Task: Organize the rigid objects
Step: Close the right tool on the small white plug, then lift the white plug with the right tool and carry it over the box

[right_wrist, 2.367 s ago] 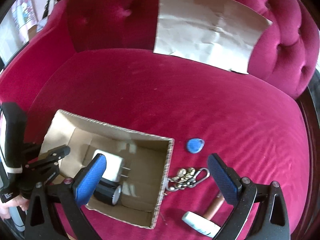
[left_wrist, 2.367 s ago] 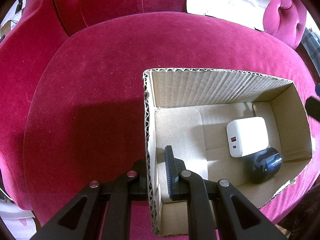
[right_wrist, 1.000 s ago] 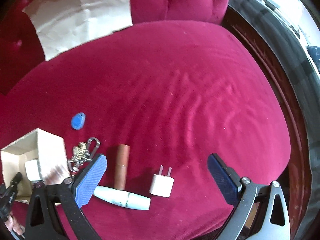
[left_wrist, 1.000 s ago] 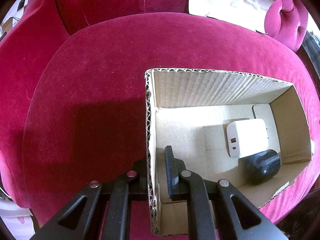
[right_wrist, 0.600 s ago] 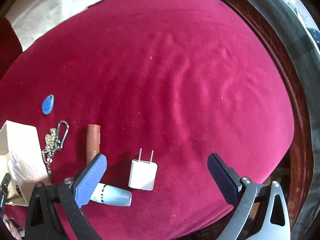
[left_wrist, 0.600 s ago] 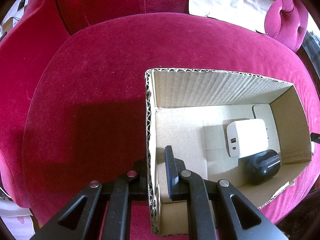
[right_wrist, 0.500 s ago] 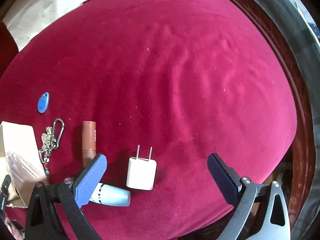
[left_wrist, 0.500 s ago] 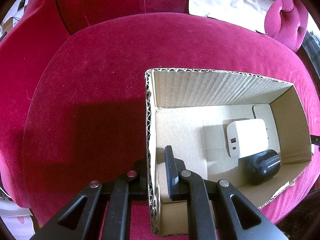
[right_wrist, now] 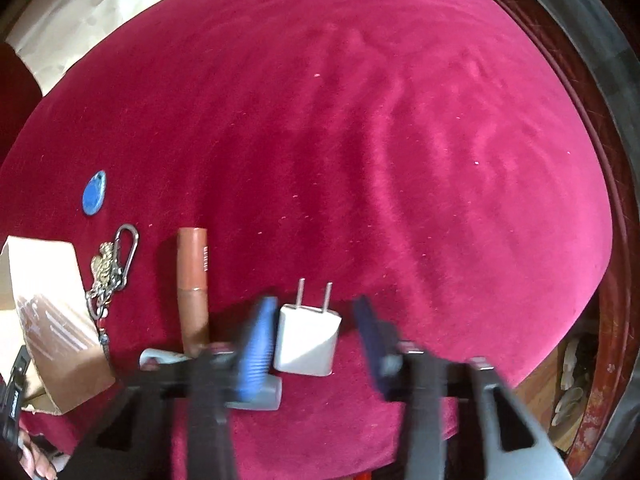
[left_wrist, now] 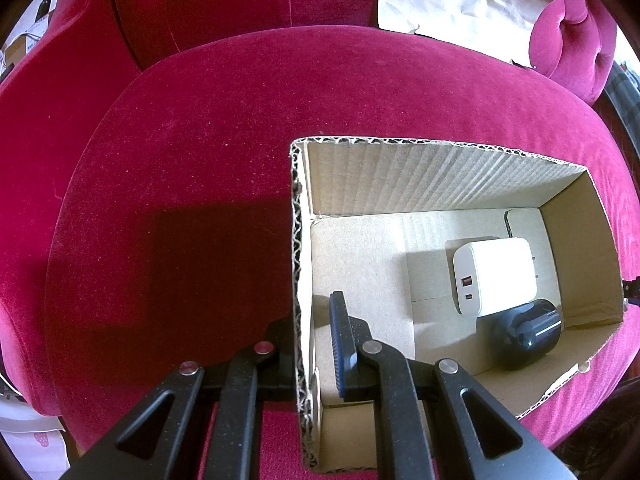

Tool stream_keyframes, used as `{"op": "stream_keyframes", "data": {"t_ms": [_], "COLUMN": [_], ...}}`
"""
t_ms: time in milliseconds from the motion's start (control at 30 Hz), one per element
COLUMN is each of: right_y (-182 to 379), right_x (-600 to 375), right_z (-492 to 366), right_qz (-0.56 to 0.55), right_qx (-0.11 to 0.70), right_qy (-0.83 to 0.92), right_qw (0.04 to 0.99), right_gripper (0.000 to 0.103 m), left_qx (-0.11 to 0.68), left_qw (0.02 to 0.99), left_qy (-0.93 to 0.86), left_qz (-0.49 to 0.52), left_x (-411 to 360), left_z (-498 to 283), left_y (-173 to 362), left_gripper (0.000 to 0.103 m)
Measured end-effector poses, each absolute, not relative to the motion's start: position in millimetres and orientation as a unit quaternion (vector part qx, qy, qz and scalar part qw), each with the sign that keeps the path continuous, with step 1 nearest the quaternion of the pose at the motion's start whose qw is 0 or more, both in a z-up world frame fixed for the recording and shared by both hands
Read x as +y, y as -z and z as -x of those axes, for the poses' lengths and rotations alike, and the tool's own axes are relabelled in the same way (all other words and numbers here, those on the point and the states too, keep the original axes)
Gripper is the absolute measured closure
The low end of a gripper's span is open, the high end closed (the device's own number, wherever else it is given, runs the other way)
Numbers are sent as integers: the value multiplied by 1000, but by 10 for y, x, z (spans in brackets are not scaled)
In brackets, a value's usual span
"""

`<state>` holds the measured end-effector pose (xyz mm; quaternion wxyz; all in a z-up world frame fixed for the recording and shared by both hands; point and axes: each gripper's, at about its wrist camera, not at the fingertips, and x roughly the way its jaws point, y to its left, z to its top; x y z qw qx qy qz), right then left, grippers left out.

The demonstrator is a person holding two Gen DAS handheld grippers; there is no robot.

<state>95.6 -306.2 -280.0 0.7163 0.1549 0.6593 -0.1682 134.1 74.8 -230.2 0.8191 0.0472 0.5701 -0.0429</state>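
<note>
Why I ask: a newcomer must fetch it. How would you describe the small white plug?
On the red velvet cushion, loose items lie right of the cardboard box. The small white plug is rightmost, between the right gripper's jaws, which have just been closing. Only it has two metal prongs.

A small white 2-prong plug adapter point(right_wrist: 307, 338) lay flat at lower centre of the right wrist view on red velvet, prongs pointing toward the top.
</note>
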Motion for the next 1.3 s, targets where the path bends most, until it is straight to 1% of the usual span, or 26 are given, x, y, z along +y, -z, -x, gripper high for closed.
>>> {"op": "stream_keyframes", "data": {"t_ms": [367, 767, 1300], "right_y": [2811, 2484, 1902], "right_x": [-2990, -2950, -2717], "right_z": [-954, -1012, -1188], "right_qz": [-144, -116, -89], "right_qx": [651, 633, 596], "right_qy": [165, 164, 130], "right_qw": [727, 747, 787], "right_gripper": [74, 74, 74], "left_qx": [570, 570, 570], "left_qw": [819, 819, 819], "left_qy": [43, 42, 41], "left_qz": [-50, -51, -53], "left_x": [741, 699, 690], "left_z": [-1348, -1338, -1336], "left_y": [2295, 2300, 2311], "left_gripper": [91, 91, 91]}}
